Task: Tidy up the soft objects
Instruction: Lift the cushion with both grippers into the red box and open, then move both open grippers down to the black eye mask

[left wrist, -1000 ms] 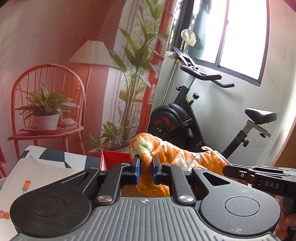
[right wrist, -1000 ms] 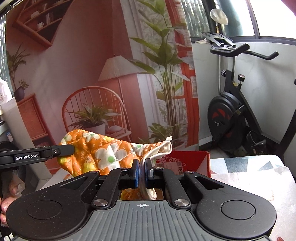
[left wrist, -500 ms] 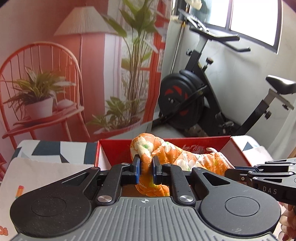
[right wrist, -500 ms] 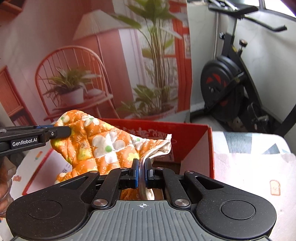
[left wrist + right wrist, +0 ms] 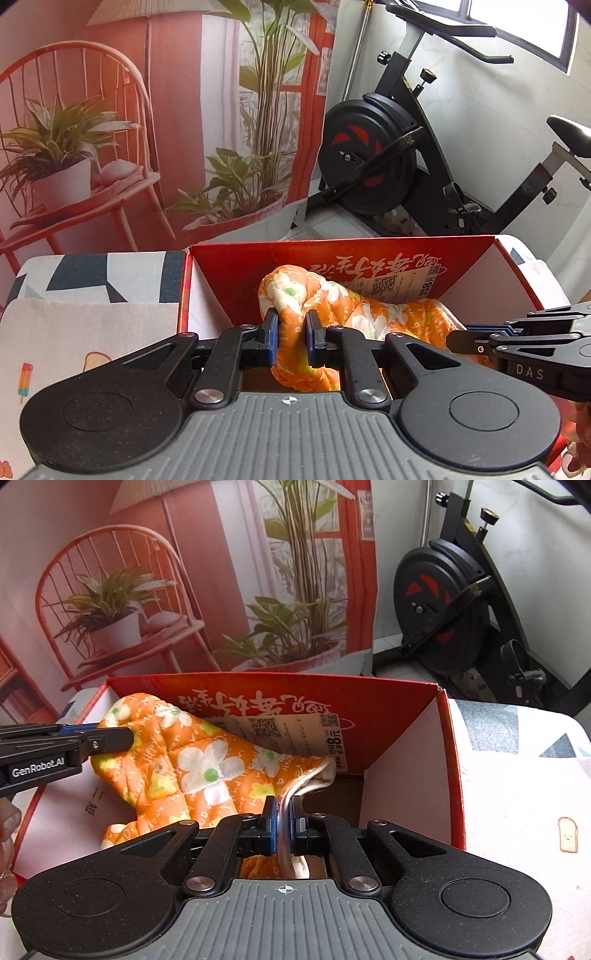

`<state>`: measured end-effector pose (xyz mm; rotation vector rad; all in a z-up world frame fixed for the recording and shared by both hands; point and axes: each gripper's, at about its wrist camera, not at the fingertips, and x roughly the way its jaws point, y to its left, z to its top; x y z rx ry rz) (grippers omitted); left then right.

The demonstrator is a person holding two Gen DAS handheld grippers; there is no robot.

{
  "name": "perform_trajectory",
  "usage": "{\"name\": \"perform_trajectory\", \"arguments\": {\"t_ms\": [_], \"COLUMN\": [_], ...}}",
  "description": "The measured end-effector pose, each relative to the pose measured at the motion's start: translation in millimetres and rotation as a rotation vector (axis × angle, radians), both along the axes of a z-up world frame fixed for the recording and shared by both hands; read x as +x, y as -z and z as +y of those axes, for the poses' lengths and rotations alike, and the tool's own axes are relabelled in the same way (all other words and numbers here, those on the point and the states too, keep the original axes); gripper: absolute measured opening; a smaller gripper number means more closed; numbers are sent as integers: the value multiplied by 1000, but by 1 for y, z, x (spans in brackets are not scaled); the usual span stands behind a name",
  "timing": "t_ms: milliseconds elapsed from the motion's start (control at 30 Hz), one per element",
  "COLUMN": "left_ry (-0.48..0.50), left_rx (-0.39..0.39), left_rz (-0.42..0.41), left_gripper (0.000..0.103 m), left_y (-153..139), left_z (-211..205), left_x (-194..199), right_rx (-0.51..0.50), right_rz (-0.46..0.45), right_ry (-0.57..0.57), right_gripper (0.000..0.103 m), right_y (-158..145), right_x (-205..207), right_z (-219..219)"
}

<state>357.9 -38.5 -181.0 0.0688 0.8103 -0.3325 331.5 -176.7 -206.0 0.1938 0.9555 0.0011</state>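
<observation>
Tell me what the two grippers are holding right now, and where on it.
Both hold the orange floral oven mitt: left gripper pinches its rounded end, right gripper its white-lined cuff.

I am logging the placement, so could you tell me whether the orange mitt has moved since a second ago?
Yes. The mitt has gone down: earlier it hung above the red box's rim, now it sits inside the box, both grippers clamped on it.

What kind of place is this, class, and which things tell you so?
Probably a room at home: a black exercise bike stands by the white wall, and a photo backdrop of an orange chair and plants hangs behind a table with a printed cloth.
</observation>
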Motion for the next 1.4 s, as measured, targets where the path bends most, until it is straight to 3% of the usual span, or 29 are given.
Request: {"name": "perform_trajectory", "arguments": {"t_ms": [100,233,400,567,700,1000,1100,1167,1200,1400], "left_ry": [15,-2,18,39,43,43,43,45,46,58], "left_rx": [0,0,-4,8,10,33,38,41,40,25], "left_rz": [0,-25,-39,-61,-73,-87,-88,-87,-88,-71], "left_gripper": [18,47,48,54,54,57,60,64,66,79], "left_y": [0,-2,-7,-15,-23,-35,-37,-38,-38,-32], "left_z": [-1,-2,-6,-6,-2,7,13,17,19,31], "left_x": [1,-1,-6,-18,-29,-76,-96,-110,-117,-158], "right_rx": [-4,-12,-51,-103,-106,-100,-72,-69,-77,-79], "right_rz": [19,32,63,45,9,-137,-188,-212,-221,-229], "right_ry": [12,52,54,44,13,17,35,32,32,-6], "right_gripper": [6,6,7,23,26,53,69,87,91,101], "right_y": [4,8,11,0,-14,-48,-57,-61,-62,-60], "right_x": [1,-2,-1,-8,-22,-77,-100,-115,-122,-163], "right_z": [-2,-4,-1,5,7,5,3,4,6,20]}}
